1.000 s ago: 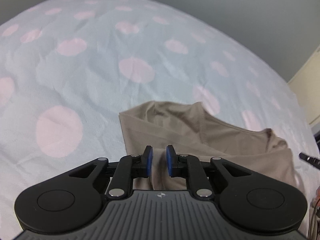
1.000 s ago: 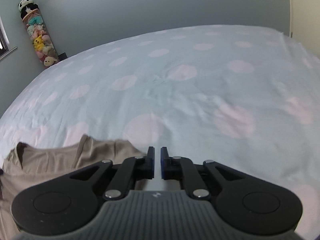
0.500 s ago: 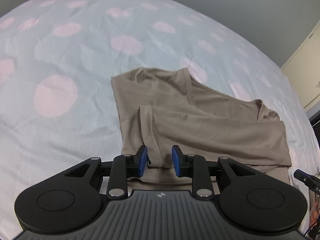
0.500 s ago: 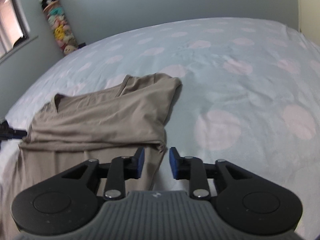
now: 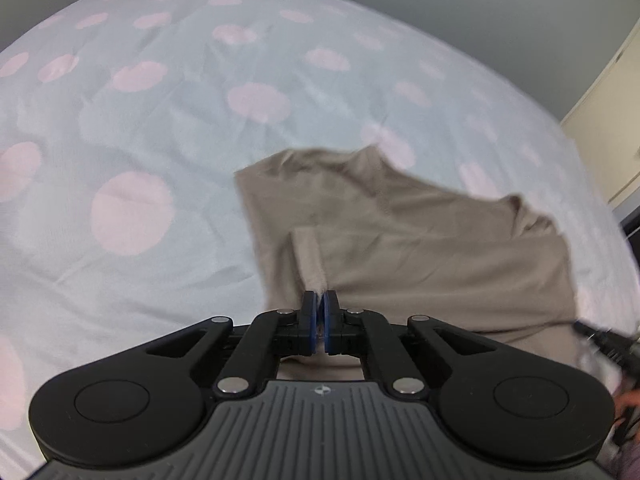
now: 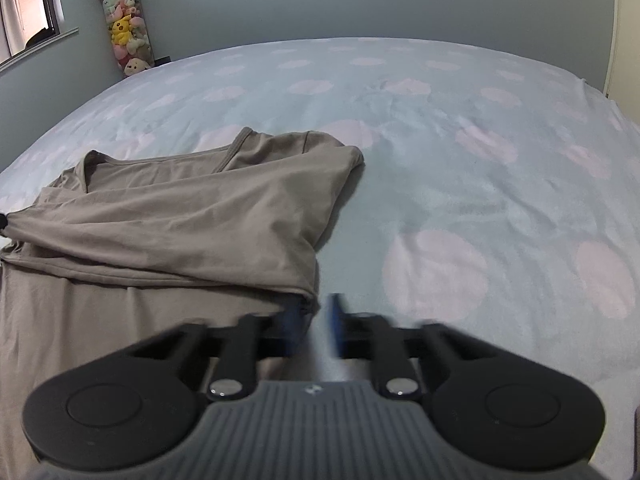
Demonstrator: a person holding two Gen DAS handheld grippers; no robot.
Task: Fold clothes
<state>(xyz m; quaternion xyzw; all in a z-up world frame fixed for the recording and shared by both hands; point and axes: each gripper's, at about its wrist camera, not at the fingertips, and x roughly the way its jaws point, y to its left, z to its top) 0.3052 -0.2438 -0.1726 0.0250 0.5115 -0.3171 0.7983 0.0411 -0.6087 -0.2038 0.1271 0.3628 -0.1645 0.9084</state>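
A tan shirt (image 5: 420,240) lies partly folded on the bed, its upper part doubled over the lower. My left gripper (image 5: 320,304) is shut on a narrow strip of the shirt's folded edge near its left side. In the right wrist view the same shirt (image 6: 192,216) spreads to the left. My right gripper (image 6: 316,316) is open, its blurred jaws straddling the corner of the folded layer at the shirt's right edge. The other gripper's tip (image 5: 600,340) shows at the right edge of the left wrist view.
The bed sheet (image 6: 460,152) is light blue with pink dots and reaches far beyond the shirt. A tall column of plush toys (image 6: 124,28) stands in the far left corner by a window (image 6: 28,4). A cream door (image 5: 612,112) is on the right.
My left gripper has closed on the shirt's folded edge. My right gripper has stayed open and moved in toward the fold's corner; the view is blurred by motion.
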